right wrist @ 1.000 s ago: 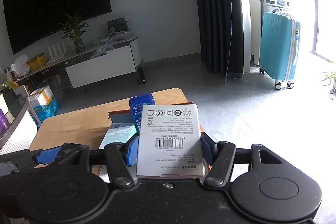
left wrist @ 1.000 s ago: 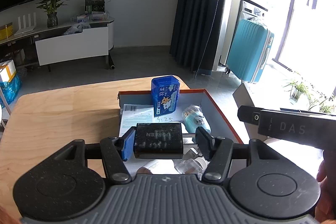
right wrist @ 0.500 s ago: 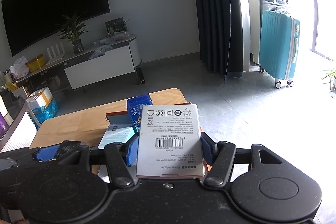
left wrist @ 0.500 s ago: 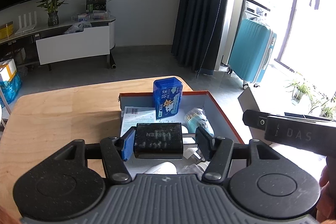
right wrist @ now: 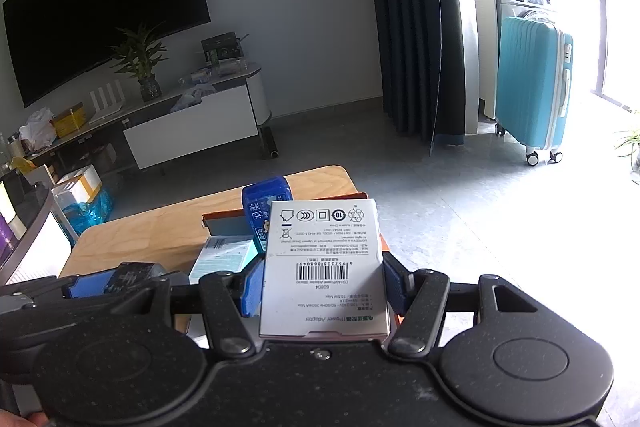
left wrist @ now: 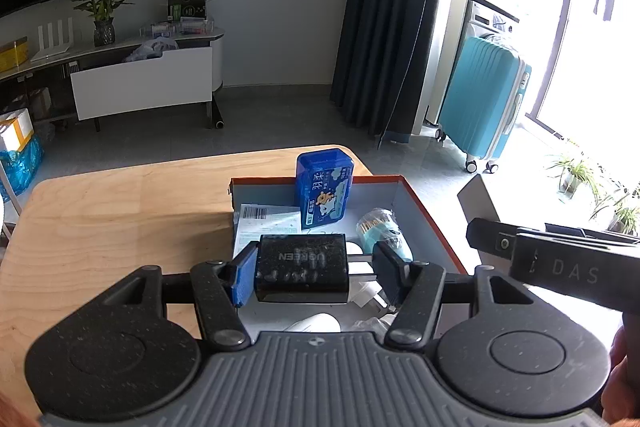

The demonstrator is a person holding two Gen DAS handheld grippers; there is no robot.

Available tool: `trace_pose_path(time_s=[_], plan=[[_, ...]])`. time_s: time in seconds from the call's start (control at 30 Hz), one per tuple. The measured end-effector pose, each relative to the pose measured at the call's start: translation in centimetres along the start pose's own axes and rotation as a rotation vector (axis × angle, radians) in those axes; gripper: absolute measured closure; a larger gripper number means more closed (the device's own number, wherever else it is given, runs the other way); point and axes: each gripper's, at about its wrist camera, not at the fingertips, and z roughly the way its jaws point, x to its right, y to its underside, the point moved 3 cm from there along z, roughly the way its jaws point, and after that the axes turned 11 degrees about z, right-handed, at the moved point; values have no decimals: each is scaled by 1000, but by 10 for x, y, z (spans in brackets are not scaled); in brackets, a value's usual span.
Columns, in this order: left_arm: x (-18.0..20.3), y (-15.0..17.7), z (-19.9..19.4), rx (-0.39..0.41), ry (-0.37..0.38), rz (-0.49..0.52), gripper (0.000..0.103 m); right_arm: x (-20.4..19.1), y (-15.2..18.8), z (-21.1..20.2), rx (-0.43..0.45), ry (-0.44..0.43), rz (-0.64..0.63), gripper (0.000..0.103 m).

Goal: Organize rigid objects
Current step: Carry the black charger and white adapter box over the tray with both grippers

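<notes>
Left hand-held gripper clamps black adapter; right clamps white box; tray holds blue case.

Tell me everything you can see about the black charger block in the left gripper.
The black charger block is a glossy, rounded-edged box, plastic by its look, with grey "UGREEN" lettering seen upside down. The left gripper holds it level above the open box; the blue pad touches its left side, while a gap shows on its right.
</notes>
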Motion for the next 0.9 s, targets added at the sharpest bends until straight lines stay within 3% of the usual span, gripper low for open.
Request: trace_pose_path(time_s=[0.9], plan=[[3, -7, 8, -2, 1, 13, 42, 5, -5, 5, 4, -19, 2, 32]])
